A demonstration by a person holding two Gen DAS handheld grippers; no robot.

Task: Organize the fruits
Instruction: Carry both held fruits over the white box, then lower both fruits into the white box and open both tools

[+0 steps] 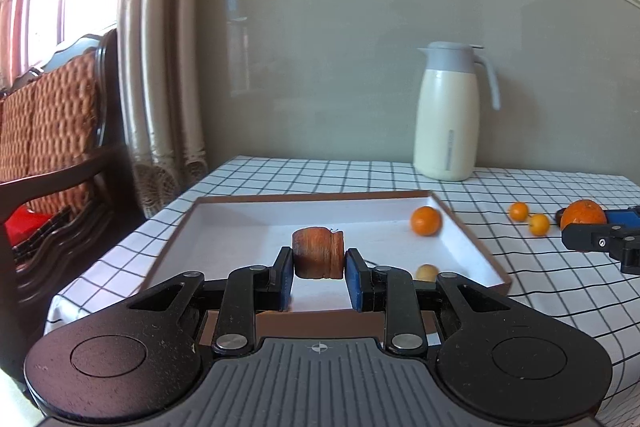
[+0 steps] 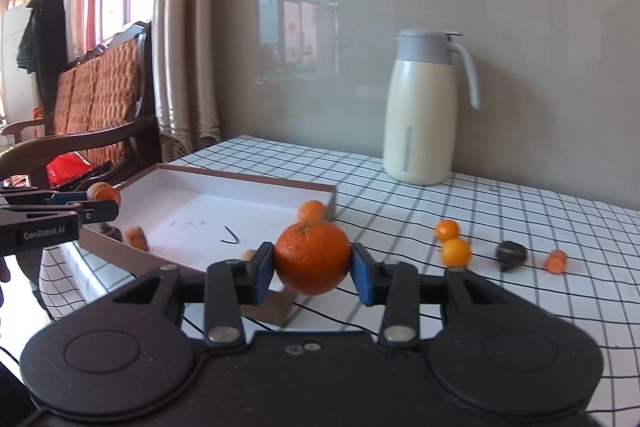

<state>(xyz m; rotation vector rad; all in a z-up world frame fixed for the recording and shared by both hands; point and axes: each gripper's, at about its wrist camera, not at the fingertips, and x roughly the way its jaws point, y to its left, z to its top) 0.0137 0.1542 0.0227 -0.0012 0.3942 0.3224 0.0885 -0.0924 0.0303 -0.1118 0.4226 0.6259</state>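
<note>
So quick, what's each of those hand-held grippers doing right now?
Left hand-held gripper: closed on a brownish-orange ridged fruit piece, above the tray.
Right hand-held gripper: closed on a large orange.

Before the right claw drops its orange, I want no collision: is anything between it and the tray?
Nothing visible blocks it. The right claw holds the orange near the tray corner; a small orange sits inside by the far wall.

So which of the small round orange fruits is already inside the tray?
The one in the tray's far right corner; the other two sit on the checked cloth.
</note>
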